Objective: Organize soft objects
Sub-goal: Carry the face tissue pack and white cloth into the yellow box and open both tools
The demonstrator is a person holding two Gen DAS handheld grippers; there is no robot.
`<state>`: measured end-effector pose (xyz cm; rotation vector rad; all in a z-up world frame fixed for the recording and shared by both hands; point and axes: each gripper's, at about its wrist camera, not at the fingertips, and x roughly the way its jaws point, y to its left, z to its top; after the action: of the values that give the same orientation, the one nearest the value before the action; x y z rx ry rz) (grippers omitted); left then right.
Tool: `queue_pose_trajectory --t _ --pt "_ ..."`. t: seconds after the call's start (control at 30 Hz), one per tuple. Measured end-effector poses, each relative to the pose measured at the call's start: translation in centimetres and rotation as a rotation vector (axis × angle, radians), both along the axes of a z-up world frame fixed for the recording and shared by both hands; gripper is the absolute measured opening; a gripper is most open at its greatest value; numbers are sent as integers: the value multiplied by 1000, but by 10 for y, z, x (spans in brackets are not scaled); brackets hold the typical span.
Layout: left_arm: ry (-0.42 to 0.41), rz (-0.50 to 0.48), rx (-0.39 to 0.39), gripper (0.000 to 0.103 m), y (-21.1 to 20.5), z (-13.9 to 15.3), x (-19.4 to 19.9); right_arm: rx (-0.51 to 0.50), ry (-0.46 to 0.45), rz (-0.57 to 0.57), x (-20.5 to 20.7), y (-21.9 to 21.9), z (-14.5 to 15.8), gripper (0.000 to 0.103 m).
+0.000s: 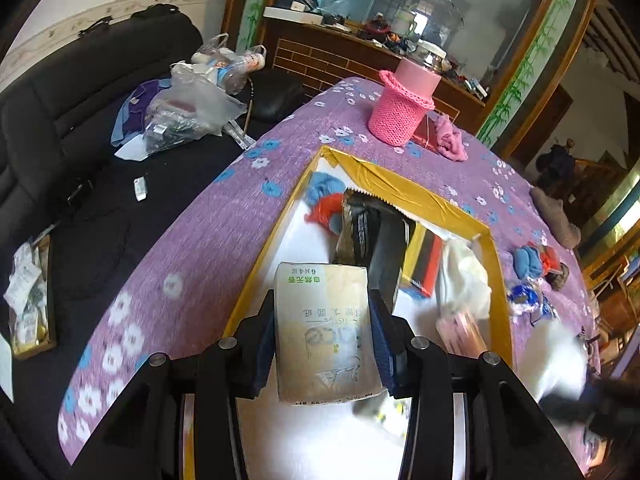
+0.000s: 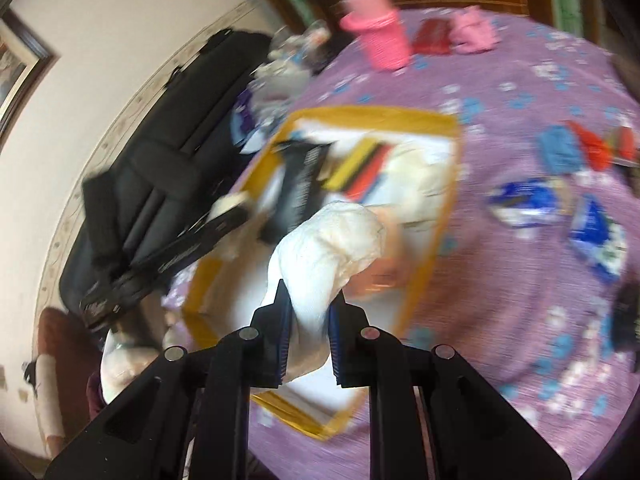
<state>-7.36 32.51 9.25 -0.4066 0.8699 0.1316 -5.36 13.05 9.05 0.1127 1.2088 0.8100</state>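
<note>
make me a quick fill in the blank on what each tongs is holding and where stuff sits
1. The left tongs grip a pack of ____.
2. The right tongs are shut on a soft ____ cloth.
3. The yellow-rimmed box sits on a ____ flowered tablecloth.
4. The knitted cup cover is ____.

Missing words: tissues; white; purple; pink

black gripper [image 1: 322, 332] arms, blue pads [image 2: 284, 336], silver bolts.
</note>
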Motion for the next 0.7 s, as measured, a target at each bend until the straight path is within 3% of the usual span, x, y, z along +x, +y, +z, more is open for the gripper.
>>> queue_pose_trajectory --t 0.23,0.37,0.53,0.57,0.6,0.7 --pt "50 -20 -5 42 13 -17 57 8 51 120 -10 63 -34 15" --pt "39 -21 -31 45 20 -22 70 -6 40 149 -10 85 -49 15" --pt "-10 -23 -48 63 25 -16 56 -25 40 164 -6 105 -65 15" --pt "-18 -16 -38 75 27 -13 53 -31 41 165 -4 106 -67 15" --pt "-25 -9 -26 80 27 -11 48 -40 43 166 -3 110 -71 15" --pt "-46 7 -17 80 30 -5 36 -58 53 166 0 118 -79 17"
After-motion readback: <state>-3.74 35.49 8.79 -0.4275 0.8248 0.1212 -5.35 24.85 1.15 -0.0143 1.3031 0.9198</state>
